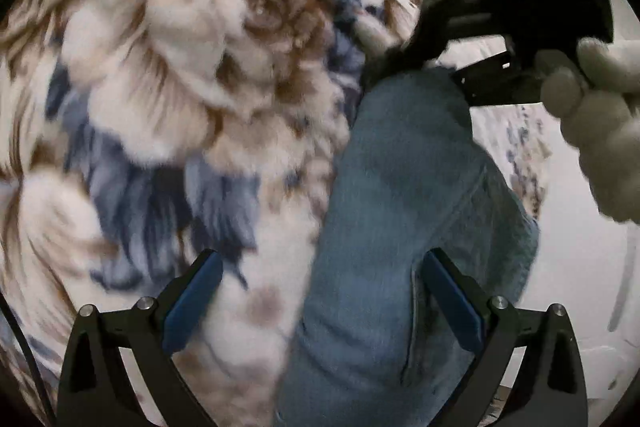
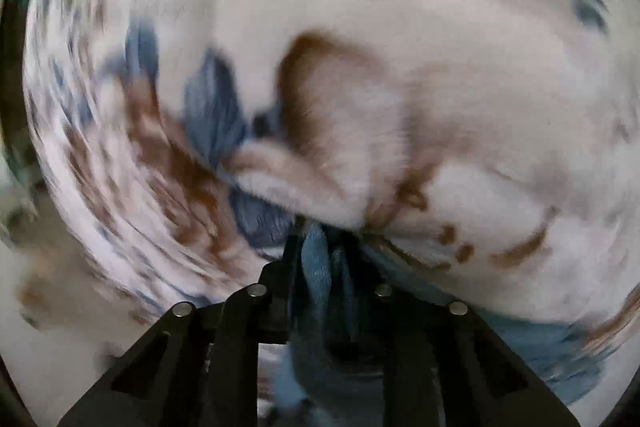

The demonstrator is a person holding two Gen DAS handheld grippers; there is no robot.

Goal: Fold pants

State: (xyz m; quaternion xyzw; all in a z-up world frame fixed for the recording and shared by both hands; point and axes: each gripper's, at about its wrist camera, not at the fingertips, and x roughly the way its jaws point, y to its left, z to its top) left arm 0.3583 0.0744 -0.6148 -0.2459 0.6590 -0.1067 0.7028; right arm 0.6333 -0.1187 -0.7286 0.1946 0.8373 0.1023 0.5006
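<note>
The blue denim pants hang or lie as a long bunched strip over a floral blanket. My left gripper is open, its blue pads either side of the lower denim, the right pad against the cloth. In the left wrist view my right gripper is above, its black body held by a white-gloved hand, pinching the top end of the pants. In the right wrist view my right gripper is shut on a fold of blue denim. Both views are motion blurred.
The white, brown and blue floral blanket fills both views. A pale plain surface shows at the right edge of the left wrist view.
</note>
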